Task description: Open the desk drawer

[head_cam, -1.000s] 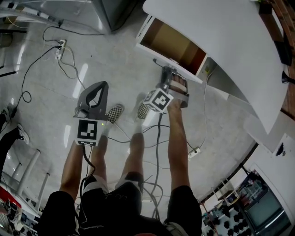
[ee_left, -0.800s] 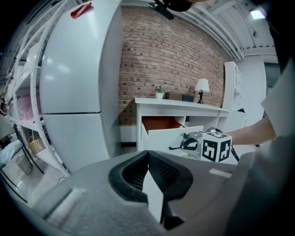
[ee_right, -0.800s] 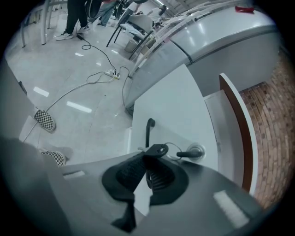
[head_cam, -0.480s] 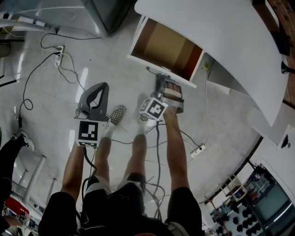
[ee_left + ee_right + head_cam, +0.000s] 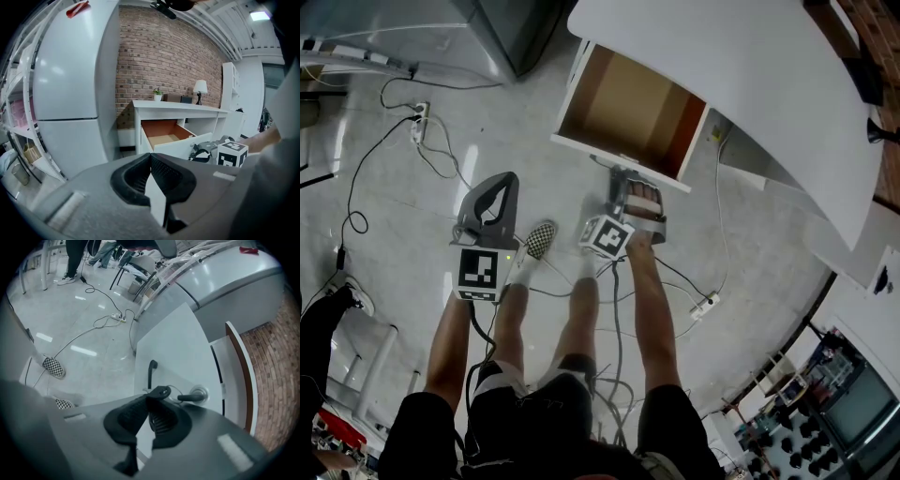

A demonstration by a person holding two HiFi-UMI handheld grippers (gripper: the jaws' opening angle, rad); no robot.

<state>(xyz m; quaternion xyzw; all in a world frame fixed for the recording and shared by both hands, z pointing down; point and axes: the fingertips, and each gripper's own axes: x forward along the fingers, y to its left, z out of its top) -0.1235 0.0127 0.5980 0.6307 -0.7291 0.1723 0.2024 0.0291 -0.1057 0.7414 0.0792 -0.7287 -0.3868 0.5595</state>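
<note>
The white desk (image 5: 741,66) stands at the upper right of the head view, and its drawer (image 5: 623,108) is pulled well out, showing a brown, empty inside. My right gripper (image 5: 623,180) sits at the white drawer front (image 5: 609,153). In the right gripper view it (image 5: 149,398) is shut on the lower end of the dark drawer handle (image 5: 151,371). A key (image 5: 193,397) with a ring sits in the lock beside it. Off to the left, my left gripper (image 5: 500,180) hangs over the floor, shut (image 5: 151,157) and empty.
Cables and a power strip (image 5: 419,108) lie on the shiny floor, with another strip (image 5: 701,305) at the right. A grey-white refrigerator (image 5: 70,93) stands left of the desk. The person's checkered shoes (image 5: 541,239) are just below the drawer. Cluttered shelves (image 5: 834,412) fill the lower right.
The drawer has slid further out of the desk toward the person, showing more of its brown inside. My right gripper came back with the handle. The left gripper kept its place.
</note>
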